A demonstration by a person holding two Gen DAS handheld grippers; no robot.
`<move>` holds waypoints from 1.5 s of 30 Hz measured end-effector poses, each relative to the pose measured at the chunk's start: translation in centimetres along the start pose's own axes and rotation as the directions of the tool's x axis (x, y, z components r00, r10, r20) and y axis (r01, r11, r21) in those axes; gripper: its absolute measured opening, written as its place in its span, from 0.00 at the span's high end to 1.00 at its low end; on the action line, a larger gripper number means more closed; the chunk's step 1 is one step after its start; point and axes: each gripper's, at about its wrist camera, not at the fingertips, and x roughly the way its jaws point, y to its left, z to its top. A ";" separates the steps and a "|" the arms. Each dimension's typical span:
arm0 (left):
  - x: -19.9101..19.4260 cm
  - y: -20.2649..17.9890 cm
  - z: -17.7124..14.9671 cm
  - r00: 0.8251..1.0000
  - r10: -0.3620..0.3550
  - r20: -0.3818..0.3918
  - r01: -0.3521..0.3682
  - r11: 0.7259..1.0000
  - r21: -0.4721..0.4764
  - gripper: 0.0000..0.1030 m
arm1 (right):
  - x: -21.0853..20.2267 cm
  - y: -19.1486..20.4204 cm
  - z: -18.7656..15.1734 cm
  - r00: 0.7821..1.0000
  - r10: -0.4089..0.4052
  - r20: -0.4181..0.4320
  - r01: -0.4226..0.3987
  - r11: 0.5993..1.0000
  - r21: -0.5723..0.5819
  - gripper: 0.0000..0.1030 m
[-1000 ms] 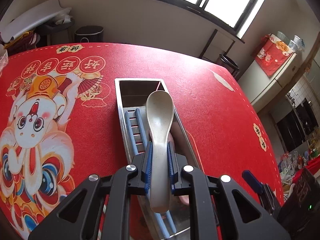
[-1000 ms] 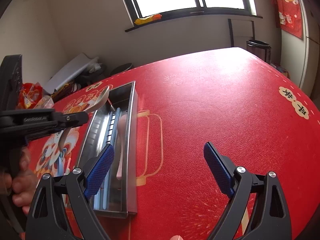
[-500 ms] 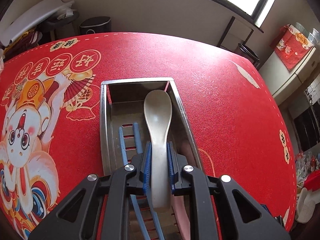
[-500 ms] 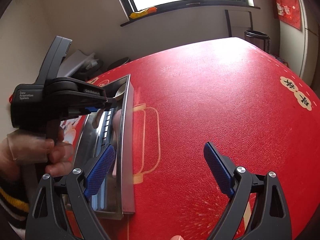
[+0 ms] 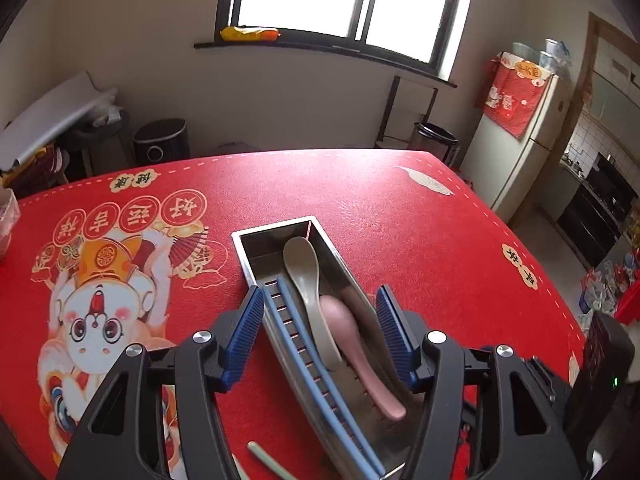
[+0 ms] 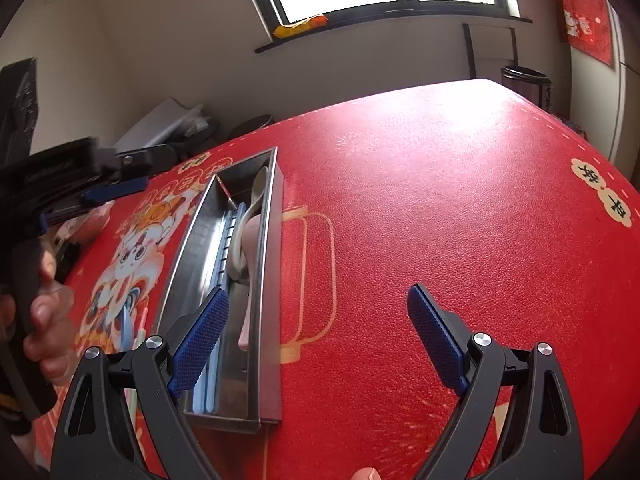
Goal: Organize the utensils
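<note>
Stainless steel, long and narrow, the utensil tray (image 5: 333,248) lies on the red festive cloth of the worktop (image 5: 400,216), running from near to far. Inside it a beige spoon (image 5: 306,280) rests with its bowl toward the far end, its handle lying across a pink spoon (image 5: 352,340) just to its right. A pair of blue chopsticks (image 5: 296,340) lies along the tray's left side over a row of slots. The left tongs (image 5: 320,332) hover above the tray's near half, spread wide and holding nothing, a blue pad on either side of the tray. On the cloth near the left tongs lies a pale green stick (image 5: 266,458), only partly in view. The right tongs (image 6: 316,340) are also spread wide and empty, above the worktop at the tray's near end, with the left pad over the tray and the right pad over bare red cloth. A cartoon rabbit print (image 5: 96,320) covers the cloth left of the tray.
</note>
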 end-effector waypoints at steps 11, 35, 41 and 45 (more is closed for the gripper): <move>-11.4 7.1 -12.8 0.999 0.049 0.004 -0.049 0.998 -0.045 0.46 | -2.2 3.4 -0.4 0.997 0.015 0.070 -0.008 0.995 -0.103 0.15; -11.4 8.3 -21.8 0.984 -0.048 -0.174 0.003 0.969 -0.249 0.69 | -3.0 5.9 -4.3 0.992 0.123 -0.020 -0.124 0.986 -0.113 0.15; -10.9 7.2 -21.5 0.982 -0.002 -0.189 -0.035 0.981 -0.190 0.75 | -3.1 5.4 -4.2 0.988 0.152 -0.018 -0.153 0.984 -0.087 0.15; -10.8 6.4 -21.6 0.981 0.016 -0.195 -0.046 0.988 -0.150 0.83 | -3.3 5.4 -4.2 0.987 0.162 -0.014 -0.162 0.983 -0.086 0.15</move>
